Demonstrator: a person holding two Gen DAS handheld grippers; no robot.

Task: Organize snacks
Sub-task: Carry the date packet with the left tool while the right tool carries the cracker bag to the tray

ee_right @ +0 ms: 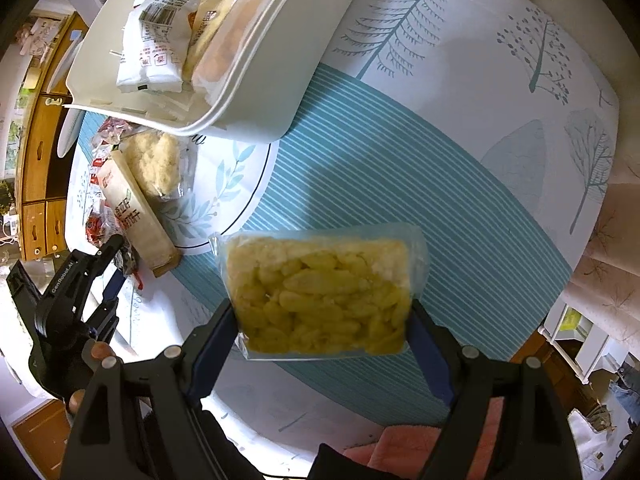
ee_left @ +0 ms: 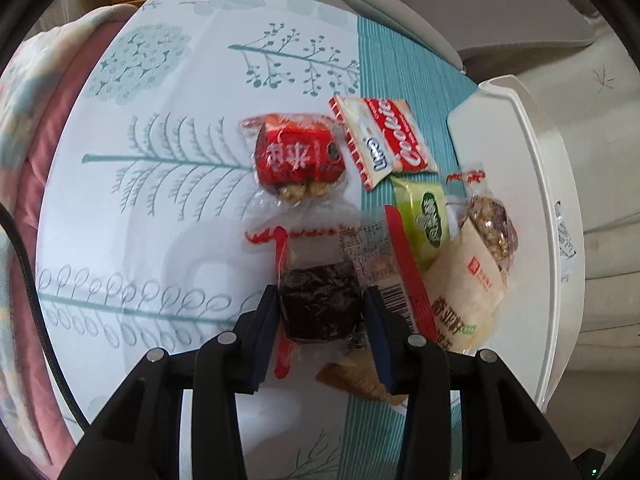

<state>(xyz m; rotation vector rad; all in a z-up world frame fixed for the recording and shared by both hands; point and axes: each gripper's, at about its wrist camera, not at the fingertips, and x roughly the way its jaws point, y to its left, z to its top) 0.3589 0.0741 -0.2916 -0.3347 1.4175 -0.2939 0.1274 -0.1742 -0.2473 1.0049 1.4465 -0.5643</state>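
Note:
In the left wrist view my left gripper points down at the table and is shut on a dark brown snack block in a clear, red-edged wrapper, one pad against each side. In the right wrist view my right gripper is shut on a clear pack of yellow puffed snack, held above the striped teal mat. A white bin holding several packs stands at the upper left. The left gripper also shows at the left edge, over the snack pile.
Loose snacks lie around the dark block: a red pack with nuts, a red-and-white cookie pack, a green pack, a beige pack and a nut bar. The white bin's rim is right of them. A grey chair stands beyond the table.

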